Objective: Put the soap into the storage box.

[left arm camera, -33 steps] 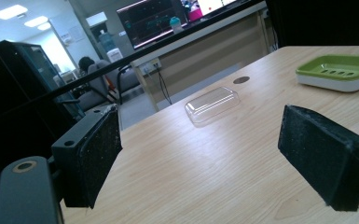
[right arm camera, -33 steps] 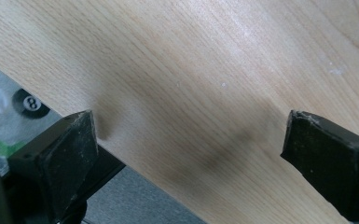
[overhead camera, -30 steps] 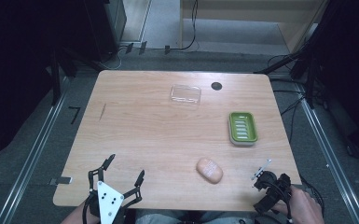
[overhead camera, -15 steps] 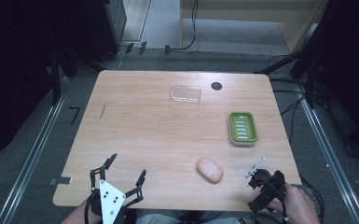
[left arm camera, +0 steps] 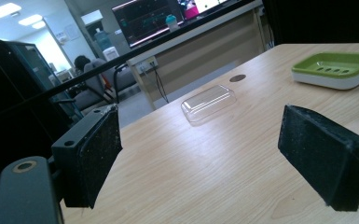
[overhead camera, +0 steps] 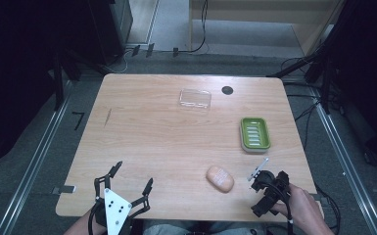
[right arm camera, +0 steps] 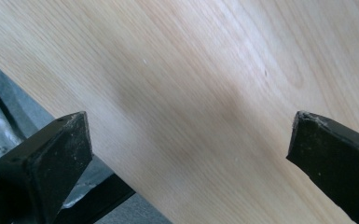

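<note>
Bare wooden table (overhead camera: pixel 166 137), unlabelled soap (overhead camera: pixel 220 178)

Wooden table (overhead camera: pixel 142 142) as landmark. Pale orange oval soap bar (overhead camera: pixel 220 178) lies flat near its front edge. Green ridged rectangular soap dish (overhead camera: pixel 254 133) sits towards its right edge. Clear plastic rectangular lid (overhead camera: pixel 195 98) lies flat near its far edge.

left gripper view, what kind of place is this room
Probably a lab or office workroom: a wooden table with a soap dish, a long bench carrying lit screens, and office chairs under ceiling light panels.
</note>
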{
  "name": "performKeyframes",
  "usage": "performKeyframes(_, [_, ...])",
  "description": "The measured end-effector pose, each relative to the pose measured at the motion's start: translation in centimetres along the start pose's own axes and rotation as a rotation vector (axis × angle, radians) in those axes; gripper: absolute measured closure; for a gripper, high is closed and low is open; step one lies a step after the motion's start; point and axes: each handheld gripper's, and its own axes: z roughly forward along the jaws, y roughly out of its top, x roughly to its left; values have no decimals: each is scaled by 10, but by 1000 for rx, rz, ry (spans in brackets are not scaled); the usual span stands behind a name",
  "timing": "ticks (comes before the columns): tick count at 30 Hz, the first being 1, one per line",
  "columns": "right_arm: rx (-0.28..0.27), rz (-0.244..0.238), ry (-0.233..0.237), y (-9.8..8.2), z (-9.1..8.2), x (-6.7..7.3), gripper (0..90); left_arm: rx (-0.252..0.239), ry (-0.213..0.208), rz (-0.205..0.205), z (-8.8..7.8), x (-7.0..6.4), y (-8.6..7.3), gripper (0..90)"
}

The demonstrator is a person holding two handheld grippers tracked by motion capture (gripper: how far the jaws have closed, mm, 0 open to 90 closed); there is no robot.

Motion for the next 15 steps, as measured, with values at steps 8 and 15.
performKeyframes(8, [-5, -22, -4, 19, -4, 5, 0, 0, -4, -1, 1, 0, 0, 138])
performKeyframes(15, [-12, -50, -2, 36, -4, 11, 0, -2, -2, -7, 0, 1, -1, 138])
